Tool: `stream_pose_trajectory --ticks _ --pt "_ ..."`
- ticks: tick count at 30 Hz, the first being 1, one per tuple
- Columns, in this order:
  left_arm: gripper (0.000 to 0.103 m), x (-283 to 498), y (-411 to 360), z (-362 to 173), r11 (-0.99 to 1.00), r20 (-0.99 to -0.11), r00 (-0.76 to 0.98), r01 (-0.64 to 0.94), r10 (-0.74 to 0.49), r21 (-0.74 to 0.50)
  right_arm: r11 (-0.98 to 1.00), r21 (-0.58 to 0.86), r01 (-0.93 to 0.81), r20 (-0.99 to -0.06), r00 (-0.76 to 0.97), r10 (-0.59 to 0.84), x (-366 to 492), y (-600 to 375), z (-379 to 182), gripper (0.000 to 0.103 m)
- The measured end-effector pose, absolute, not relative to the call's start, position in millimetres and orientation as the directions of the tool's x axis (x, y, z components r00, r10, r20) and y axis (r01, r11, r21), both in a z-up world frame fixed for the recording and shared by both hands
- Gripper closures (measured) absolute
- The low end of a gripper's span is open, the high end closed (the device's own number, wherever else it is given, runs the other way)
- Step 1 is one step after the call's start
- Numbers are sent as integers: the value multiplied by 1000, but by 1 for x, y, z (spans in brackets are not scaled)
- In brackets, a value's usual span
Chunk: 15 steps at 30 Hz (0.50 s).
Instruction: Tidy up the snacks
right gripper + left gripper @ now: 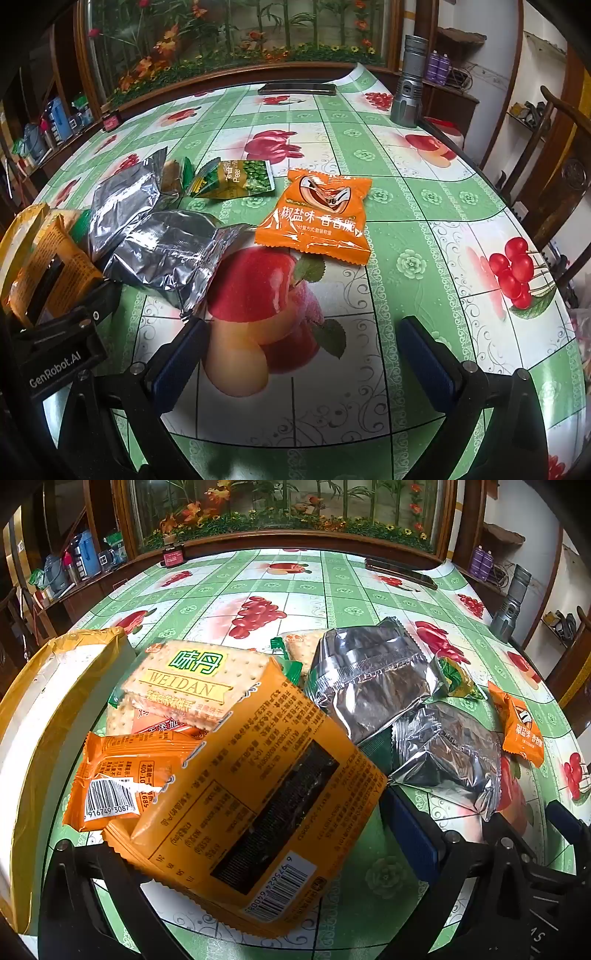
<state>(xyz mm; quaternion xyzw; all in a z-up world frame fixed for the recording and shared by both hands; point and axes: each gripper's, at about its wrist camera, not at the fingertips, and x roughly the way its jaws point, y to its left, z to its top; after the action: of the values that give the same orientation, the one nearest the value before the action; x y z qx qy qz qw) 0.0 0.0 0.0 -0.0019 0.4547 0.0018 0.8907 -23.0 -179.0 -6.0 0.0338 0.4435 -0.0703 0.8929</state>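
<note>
At the far left of the surface (343, 587), covered in a green fruit-print cloth, a white box edged with yellow tape (44, 716) is seen, and just beside it a heap of snacks is piled: a small orange packet with a barcode (110, 779), a Weidan cracker pack (184, 686) and a large orange packet lying label-down (258, 805), which is spanned loosely by the released left hand-held gripper (240, 845). Further right, two silver foil packs (147, 229) are overlapped, with a green pea packet (236, 181) just behind them. An orange snack packet (317, 218) is laid apart to the right, and the right hand-held gripper (299, 354) is held spread wide above bare cloth with nothing between its fingers.
</note>
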Motion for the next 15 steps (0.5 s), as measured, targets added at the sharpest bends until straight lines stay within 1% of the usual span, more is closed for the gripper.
stream_pose_trajectory --ticks 15 --pt "0 -1 0 0 1000 -810 587 -1 -4 -6 988 -3 153 -796 597 -95 -30 -178 -6 0"
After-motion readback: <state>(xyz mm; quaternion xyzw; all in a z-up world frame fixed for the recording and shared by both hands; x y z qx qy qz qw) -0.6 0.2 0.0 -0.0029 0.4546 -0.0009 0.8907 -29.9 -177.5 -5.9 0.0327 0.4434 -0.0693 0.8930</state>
